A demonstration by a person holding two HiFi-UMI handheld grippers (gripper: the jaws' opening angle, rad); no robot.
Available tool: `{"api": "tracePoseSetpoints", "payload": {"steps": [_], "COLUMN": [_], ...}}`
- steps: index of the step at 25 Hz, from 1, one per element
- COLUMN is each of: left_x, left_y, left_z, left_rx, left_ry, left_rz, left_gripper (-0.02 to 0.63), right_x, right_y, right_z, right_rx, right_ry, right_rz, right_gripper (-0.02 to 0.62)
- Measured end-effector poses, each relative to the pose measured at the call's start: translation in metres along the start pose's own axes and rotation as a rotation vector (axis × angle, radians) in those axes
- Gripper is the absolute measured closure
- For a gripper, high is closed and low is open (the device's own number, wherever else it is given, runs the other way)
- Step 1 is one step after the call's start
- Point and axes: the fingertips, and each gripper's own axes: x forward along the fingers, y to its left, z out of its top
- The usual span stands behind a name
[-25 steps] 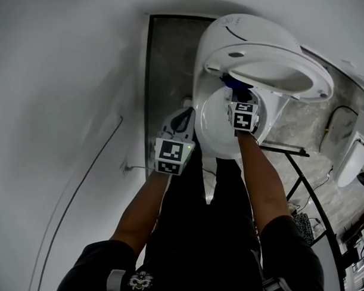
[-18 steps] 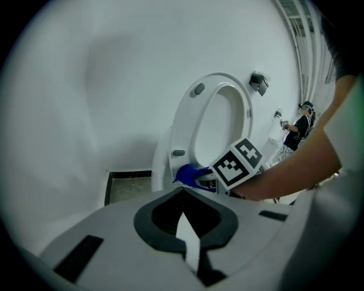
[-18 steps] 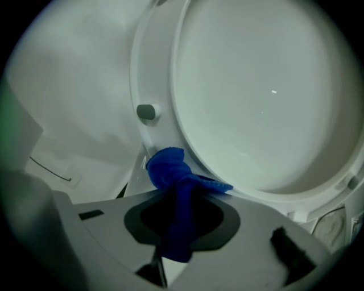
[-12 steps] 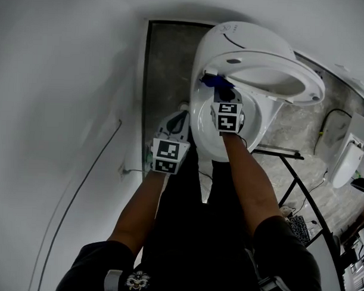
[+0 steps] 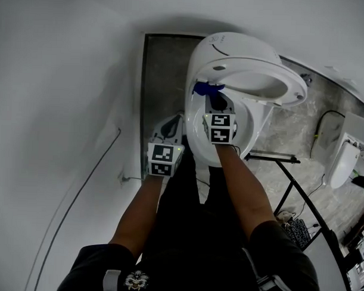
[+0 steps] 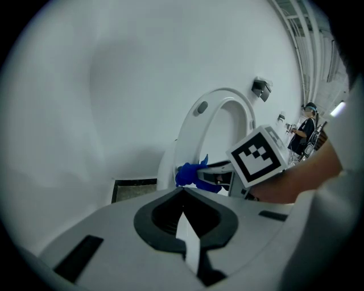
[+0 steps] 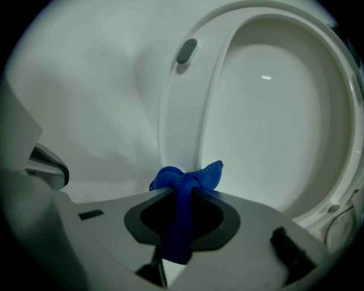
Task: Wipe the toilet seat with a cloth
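The right claw (image 7: 182, 192) is clenched on a bunched blue cloth (image 7: 190, 177), holding it up at the left rim of the raised white toilet seat (image 7: 183, 108); whether they touch is unclear. The left claw (image 6: 183, 196) is clenched on nothing, just left of the toilet bowl (image 5: 195, 139).

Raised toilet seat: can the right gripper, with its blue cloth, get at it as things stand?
Probably yes: the right gripper, shut on the blue cloth, sits just before the raised seat, and nothing stands between them.
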Motion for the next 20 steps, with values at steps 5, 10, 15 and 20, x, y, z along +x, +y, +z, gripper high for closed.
{"api": "tracePoseSetpoints", "payload": {"steps": [5, 10, 15, 20], "left_x": [-0.008, -0.015, -0.02, -0.024], "left_y": [-0.005, -0.003, -0.008, -0.017], "left_z": [0.012, 0.027, 0.04, 0.059], "left_rx": [0.013, 0.027, 0.04, 0.057], "left_ry": [-0.012, -0.034, -0.05, -0.072], "left_rz": [0.002, 0.019, 0.024, 0.017], "left_gripper": [0.598, 0.598, 0.598, 0.598], "right_x": [-0.016, -0.031, -0.051, -0.079], "right_y": [-0.002, -0.002, -0.003, -0.009], "right_z": [0.018, 0.05, 0.087, 0.121], "right_rx": [-0.006, -0.019, -0.019, -0.004], "right_ry": [-0.037, -0.111, -0.197, -0.284], "right_rz": [-0.003, -0.006, -0.011, -0.027], "right_gripper": [0.523, 0.523, 0.523, 0.523]}}
